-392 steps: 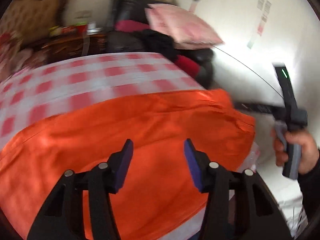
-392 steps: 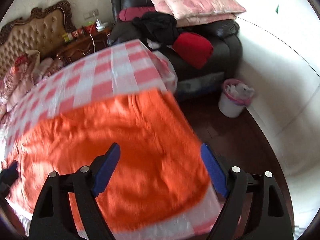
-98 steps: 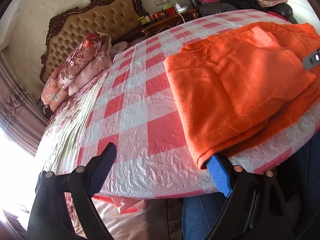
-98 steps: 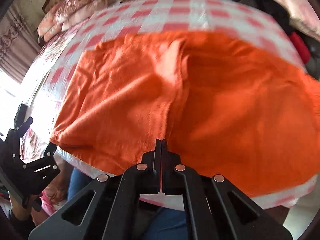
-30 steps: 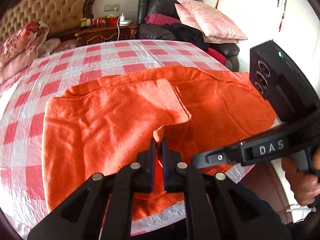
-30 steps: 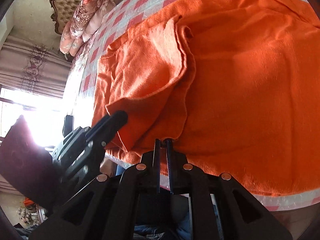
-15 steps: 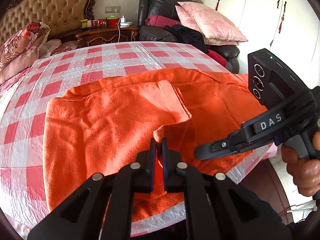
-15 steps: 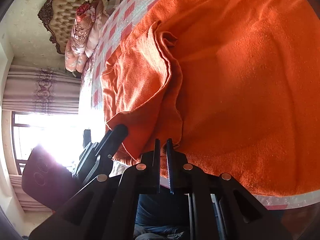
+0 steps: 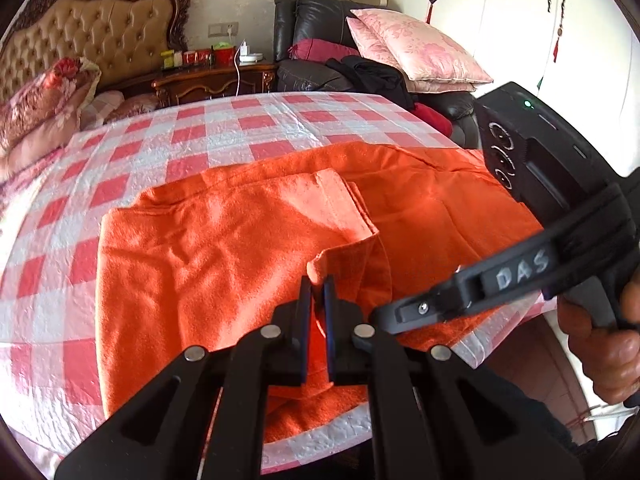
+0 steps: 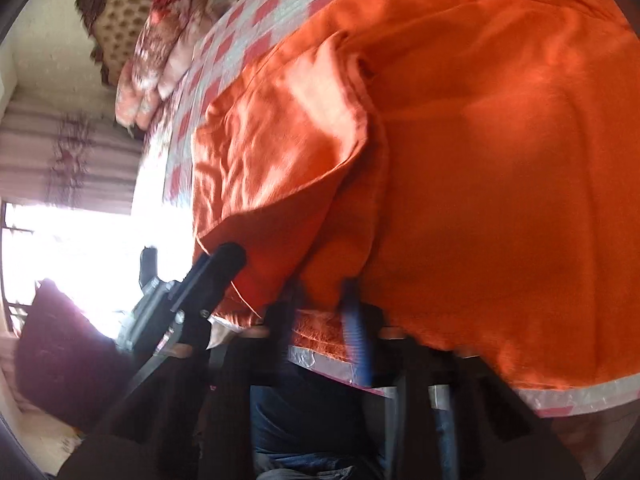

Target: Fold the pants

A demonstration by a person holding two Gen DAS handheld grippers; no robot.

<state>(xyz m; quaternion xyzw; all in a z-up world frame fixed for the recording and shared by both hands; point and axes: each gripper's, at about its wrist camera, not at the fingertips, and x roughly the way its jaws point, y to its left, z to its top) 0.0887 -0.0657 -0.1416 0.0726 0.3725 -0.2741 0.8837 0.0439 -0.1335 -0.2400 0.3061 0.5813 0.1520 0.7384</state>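
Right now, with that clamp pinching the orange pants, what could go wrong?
1. The left gripper is shut on only a small corner of the folded flap of the pants. A quick pull might slip it free and let the fold drop.
2. The pants lie close to the near edge of the checked tablecloth, which looks glossy. Dragging them toward the person might slide them off.

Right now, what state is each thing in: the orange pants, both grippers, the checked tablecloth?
pants: partly folded, lying on the tablecloth, one corner pinched up.
left gripper: jaws shut on that corner.
right gripper: jaws at the pants' near edge, cloth between them; too blurred to tell the grip.
tablecloth: spread out, creased.
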